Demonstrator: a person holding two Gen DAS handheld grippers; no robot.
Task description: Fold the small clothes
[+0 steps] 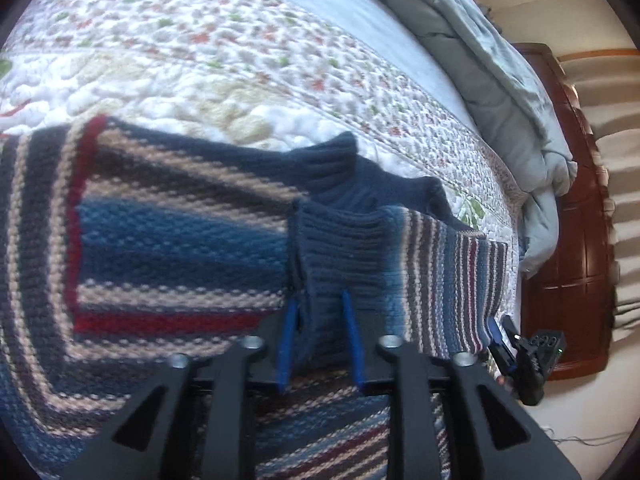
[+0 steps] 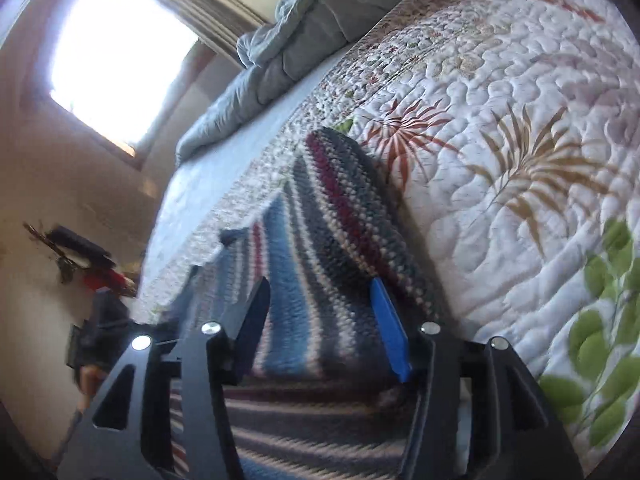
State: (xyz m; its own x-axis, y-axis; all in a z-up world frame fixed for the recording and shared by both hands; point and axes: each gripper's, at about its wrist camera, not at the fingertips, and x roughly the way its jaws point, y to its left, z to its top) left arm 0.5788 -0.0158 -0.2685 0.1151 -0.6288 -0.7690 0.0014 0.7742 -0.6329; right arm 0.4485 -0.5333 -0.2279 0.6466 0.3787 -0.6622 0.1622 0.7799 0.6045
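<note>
A striped knit sweater point(image 1: 168, 232) in blue, navy, cream and red lies on the quilted bed. Its navy ribbed cuff point(image 1: 336, 248) rests folded over the body. My left gripper point(image 1: 320, 340) stands open just above it, the cuff lying loosely between the blue fingers point(image 1: 288, 344). At the sweater's right edge, my right gripper point(image 1: 500, 340) holds the fabric. In the right wrist view the right gripper point(image 2: 322, 324) is shut on a thick fold of the sweater point(image 2: 320, 208), which rises as a ridge ahead of the fingers.
The white floral quilt point(image 1: 200, 60) spreads beyond the sweater on the far side and to the right point(image 2: 500, 120). A grey duvet point(image 1: 500, 80) is bunched along the far edge of the bed. Dark wooden furniture point(image 1: 572, 240) stands beside the bed. A bright window point(image 2: 112, 48) glares at upper left.
</note>
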